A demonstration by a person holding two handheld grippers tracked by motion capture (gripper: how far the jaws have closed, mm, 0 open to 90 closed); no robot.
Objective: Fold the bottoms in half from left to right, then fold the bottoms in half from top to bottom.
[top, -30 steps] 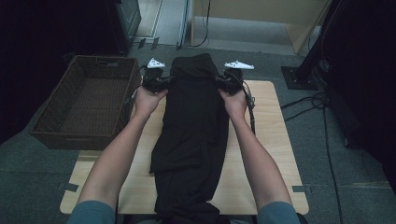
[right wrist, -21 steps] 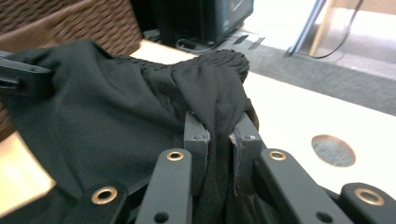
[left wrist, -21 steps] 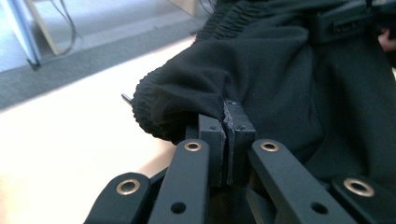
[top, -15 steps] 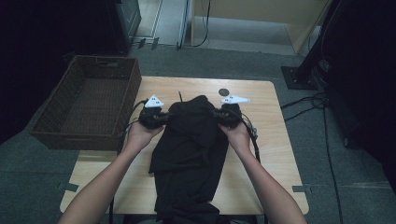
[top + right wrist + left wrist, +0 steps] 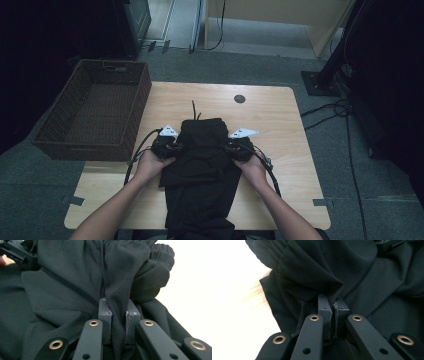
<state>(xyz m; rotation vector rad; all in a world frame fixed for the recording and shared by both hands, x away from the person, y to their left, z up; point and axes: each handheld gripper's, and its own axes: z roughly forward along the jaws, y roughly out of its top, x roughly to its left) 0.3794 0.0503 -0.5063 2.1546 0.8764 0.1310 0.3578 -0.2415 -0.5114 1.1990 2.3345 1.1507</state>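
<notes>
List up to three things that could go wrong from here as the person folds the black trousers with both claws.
1. The left claw pinches only a thin fold of the black trousers; it might slip.
2. The right claw grips bunched cloth, so the fold may crease.
3. The legs overhang the table edge and could drag the garment off.

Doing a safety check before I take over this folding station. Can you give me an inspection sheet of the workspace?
Surface: wooden table, bare beside the garment.
Job's things: black trousers, elastic waistband folded toward the person.
Clutter: dark round spot on the tabletop.
Grippers: left claw and right claw each shut on trouser fabric.
Cables: black loops trail from both claws.
Surroundings: empty wicker basket at left; floor cables at right.
</notes>
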